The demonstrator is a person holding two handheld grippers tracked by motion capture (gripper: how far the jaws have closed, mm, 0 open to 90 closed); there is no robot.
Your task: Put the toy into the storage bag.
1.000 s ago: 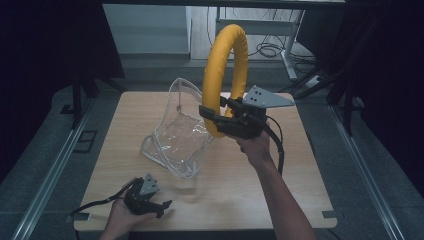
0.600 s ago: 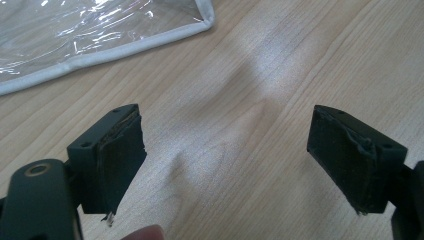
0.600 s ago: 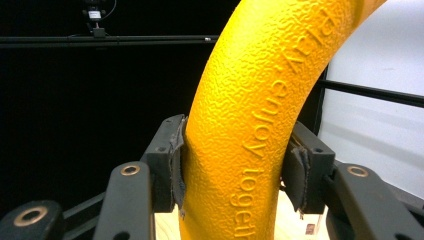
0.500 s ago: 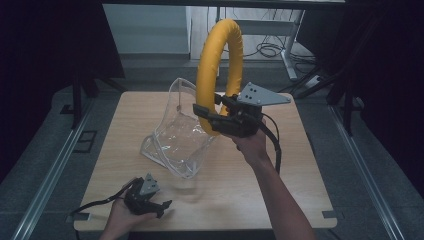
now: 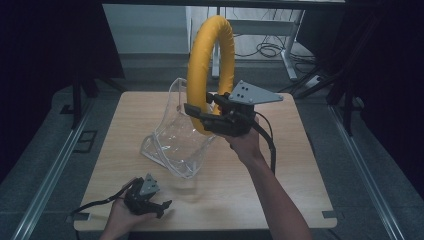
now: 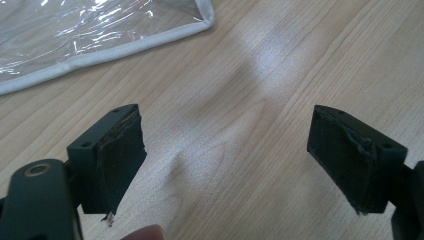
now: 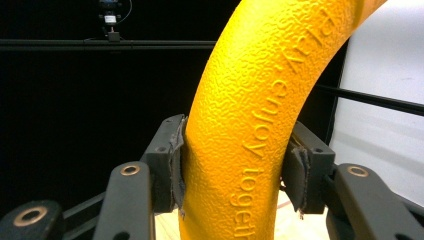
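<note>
Item: yellow textured foam ring [image 5: 210,65] with raised lettering, which we record upright above the pale wood-grain counter [image 5: 300,165], clamped at its lower arc between the right tongs [image 5: 200,112], both pads pressed into its sides. Item: clear plastic pouch with white piping [image 5: 177,137], standing partly open on the counter just beside and under the ring. Item: left tongs [image 5: 162,207], which we note low at the counter's near left edge, jaws wide apart, nothing between them, near the pouch's corner.
</note>
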